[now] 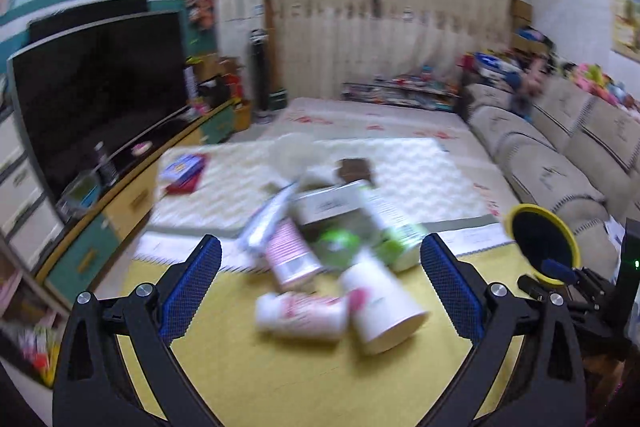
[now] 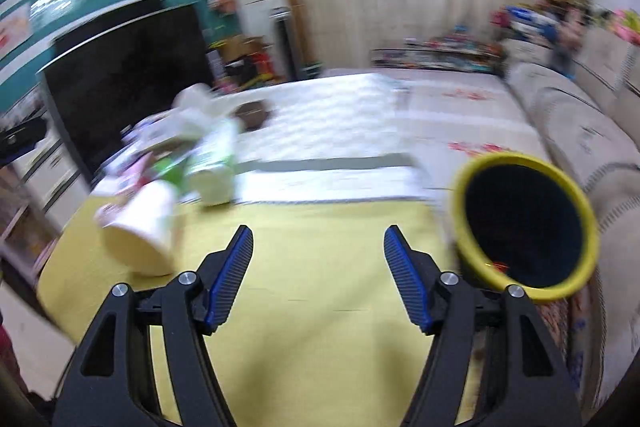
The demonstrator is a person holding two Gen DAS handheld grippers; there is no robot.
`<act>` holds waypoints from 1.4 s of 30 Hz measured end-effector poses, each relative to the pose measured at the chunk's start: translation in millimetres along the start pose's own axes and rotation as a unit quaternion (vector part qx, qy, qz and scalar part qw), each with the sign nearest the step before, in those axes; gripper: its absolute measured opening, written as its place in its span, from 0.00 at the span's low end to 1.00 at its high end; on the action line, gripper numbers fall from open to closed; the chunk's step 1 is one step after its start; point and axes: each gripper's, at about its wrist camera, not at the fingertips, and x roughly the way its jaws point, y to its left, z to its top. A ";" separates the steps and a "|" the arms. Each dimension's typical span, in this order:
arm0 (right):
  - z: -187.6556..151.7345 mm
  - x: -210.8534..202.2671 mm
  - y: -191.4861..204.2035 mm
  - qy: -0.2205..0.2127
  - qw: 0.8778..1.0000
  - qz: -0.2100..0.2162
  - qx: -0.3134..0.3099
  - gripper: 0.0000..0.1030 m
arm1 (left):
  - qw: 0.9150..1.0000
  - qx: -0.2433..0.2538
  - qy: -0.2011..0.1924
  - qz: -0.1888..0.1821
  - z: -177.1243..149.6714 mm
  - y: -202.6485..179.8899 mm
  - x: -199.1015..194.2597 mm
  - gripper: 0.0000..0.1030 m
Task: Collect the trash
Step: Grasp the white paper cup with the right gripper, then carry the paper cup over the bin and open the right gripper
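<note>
Both tools are up over the yellow cloth-covered table [image 1: 304, 379], and both views are smeared with blur. The left gripper [image 1: 320, 259] has its blue-padded jaws spread wide, nothing between them, and right ahead of it sits the heap of trash.

Nearest in that heap is a white paper cup lying on its side [image 1: 380, 307], open mouth facing the near edge. Touching it on the left is a small white bottle with pink print [image 1: 298, 313], also lying down. Just behind them is a pink-and-white striped can or tube [image 1: 290, 253], a green-and-white carton [image 1: 384, 227], and a grey flat box [image 1: 332, 203] at the far side. The labels are too blurred to read.

Over on the right, the right gripper [image 2: 318, 243] is also spread wide and carries nothing, hovering above bare yellow cloth. Just to its right is the yellow-rimmed round bin with a dark inside [image 2: 524, 223], tilted toward the camera at the table's right edge, well apart from the trash pile on the far left.

Beyond the table lie a white quilted mat [image 1: 360, 167], a beige sofa [image 1: 560, 155] along the right and a black television [image 1: 100, 95] on the left.
</note>
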 end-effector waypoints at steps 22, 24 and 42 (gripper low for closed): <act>-1.4 62.7 83.8 0.064 0.994 0.069 -0.060 0.09 | 0.998 -0.055 0.029 0.018 -37.4 58.2 5.3 0.95; -0.2 60.5 84.0 0.059 0.994 0.068 -0.062 0.03 | 0.998 -0.055 0.031 0.018 -38.2 56.3 7.7 0.95; 21.9 -8.1 -18.7 -0.024 0.999 -0.025 0.022 0.03 | 0.998 -0.039 0.037 0.012 -43.6 39.5 14.7 0.95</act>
